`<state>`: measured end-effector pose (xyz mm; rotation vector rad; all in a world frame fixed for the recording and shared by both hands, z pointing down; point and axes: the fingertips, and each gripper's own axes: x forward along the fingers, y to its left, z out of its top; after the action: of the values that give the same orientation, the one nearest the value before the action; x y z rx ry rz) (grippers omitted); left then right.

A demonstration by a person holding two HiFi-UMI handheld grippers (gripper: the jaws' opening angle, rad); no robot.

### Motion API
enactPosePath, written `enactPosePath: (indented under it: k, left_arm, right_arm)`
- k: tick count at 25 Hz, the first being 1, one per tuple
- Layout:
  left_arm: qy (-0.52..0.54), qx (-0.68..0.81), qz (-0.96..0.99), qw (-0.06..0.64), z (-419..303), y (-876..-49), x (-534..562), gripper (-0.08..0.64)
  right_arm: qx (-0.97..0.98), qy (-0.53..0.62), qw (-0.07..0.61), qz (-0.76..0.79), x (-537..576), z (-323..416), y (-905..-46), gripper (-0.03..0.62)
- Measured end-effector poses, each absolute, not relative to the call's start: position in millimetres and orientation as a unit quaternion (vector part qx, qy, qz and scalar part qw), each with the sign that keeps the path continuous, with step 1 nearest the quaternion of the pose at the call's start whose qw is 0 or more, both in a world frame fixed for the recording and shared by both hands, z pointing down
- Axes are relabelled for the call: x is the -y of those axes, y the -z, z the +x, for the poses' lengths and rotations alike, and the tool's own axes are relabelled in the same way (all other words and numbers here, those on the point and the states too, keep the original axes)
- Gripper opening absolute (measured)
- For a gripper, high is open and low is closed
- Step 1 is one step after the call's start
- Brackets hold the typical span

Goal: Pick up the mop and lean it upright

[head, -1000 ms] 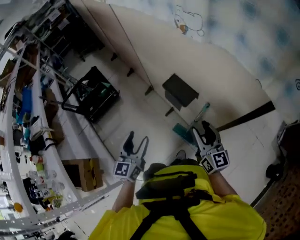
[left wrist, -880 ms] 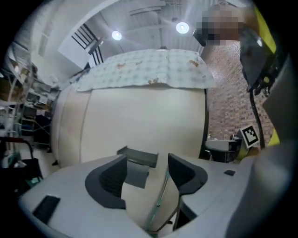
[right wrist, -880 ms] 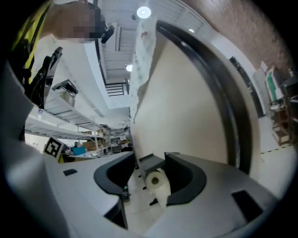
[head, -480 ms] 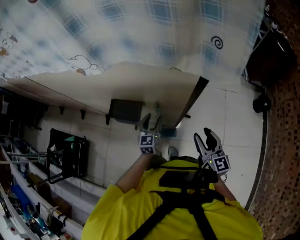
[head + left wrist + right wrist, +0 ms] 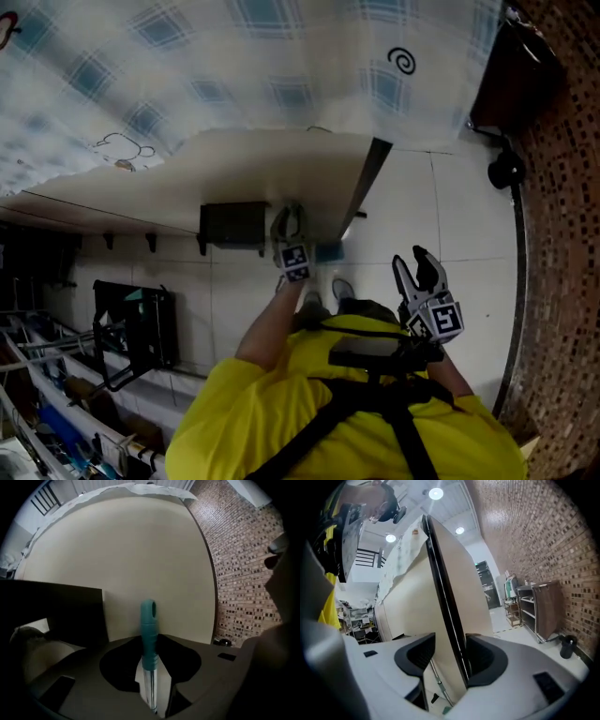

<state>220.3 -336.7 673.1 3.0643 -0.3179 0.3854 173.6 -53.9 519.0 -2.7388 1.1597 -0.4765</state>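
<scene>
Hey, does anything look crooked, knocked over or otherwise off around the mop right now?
Nothing stands out. The mop handle stands near upright in front of the beige panel, between the jaws of the left gripper, which are closing, with a gap showing on either side.

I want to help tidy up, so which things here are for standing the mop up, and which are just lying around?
For the job: mop, left tool closing around its handle, right tool open and waiting, beige board it might lean on.
Just lying about: black box, black crate, checked cloth.
</scene>
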Motion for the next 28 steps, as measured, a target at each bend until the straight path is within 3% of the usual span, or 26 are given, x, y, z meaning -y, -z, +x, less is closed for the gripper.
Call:
enactPosePath:
  k: [7, 13, 21, 28]
  left_arm:
    - [-0.128, 0.051, 0.99, 0.026, 190.6, -650.9, 316.4, 0.107]
    - [-0.077, 0.007, 0.997, 0.02, 129.8, -540.6, 302.7, 0.108]
    - [0.01, -0.032, 0.999, 0.017, 116.1, -375.8, 297.2, 0.109]
    - [0.04, -0.051, 0.998, 0.007, 97.6, -319.3, 293.7, 0.107]
  right_arm:
    - [-0.396, 0.149, 0.07, -0.903, 70.5, 168.3, -512.3, 0.212]
    - [-0.387, 0.143, 0.079, -0.907, 66.9, 175.3, -507.9, 0.211]
    - [-0.372, 0.101, 0.084, -0.919, 58.4, 184.1, -482.8, 0.21]
    - [-0.37, 0.102, 0.089, -0.919, 64.1, 176.5, -486.6, 0.21]
